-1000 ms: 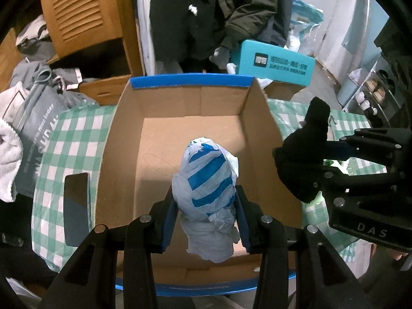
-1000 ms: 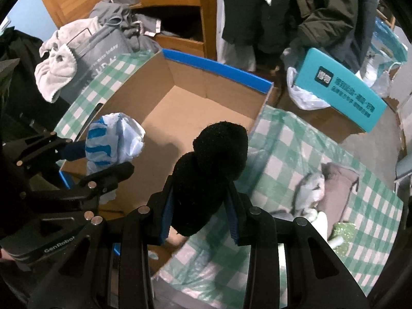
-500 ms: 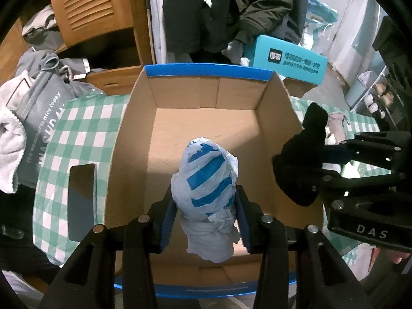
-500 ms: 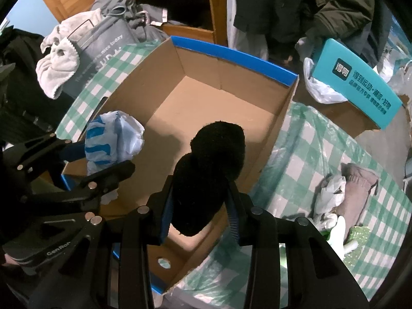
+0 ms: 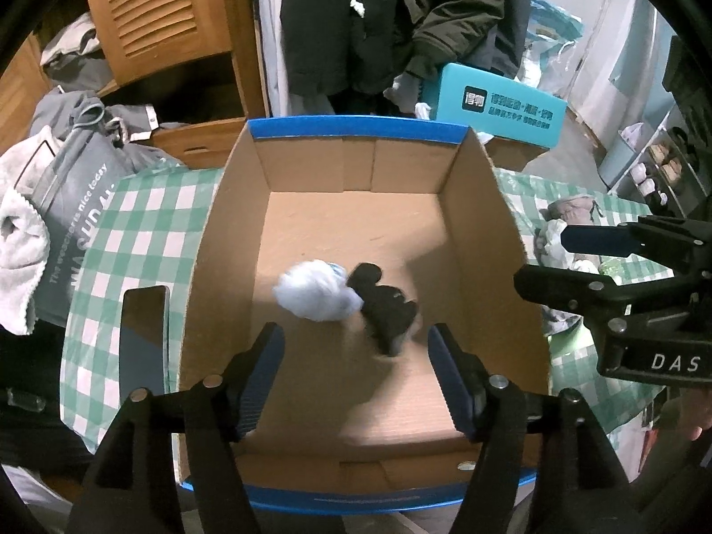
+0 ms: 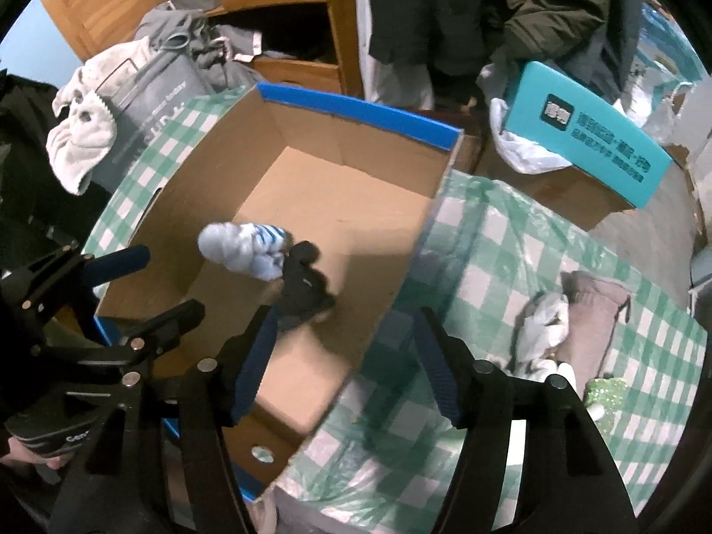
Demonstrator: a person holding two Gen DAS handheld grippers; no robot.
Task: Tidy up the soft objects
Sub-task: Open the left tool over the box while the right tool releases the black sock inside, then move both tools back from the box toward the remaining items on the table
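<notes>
Both grippers, left [image 5: 356,374] and right [image 6: 342,356], released, fingers spread. Bundle [image 5: 313,296] and sock [image 5: 385,311] blurred in box [image 5: 356,133]; further drops risk clipping box wall.

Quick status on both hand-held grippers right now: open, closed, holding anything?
Left hand-held gripper: open, holding nothing; the blue striped bundle is in the cardboard box.
Right hand-held gripper: open, holding nothing; the black soft item is in the box too.

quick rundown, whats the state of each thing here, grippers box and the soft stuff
left gripper: open, holding nothing
right gripper: open, holding nothing
cardboard box: open-topped, upright on the checked cloth
white-and-blue bundle: loose inside the box, blurred
black soft item: inside the box, against the bundle, blurred
</notes>
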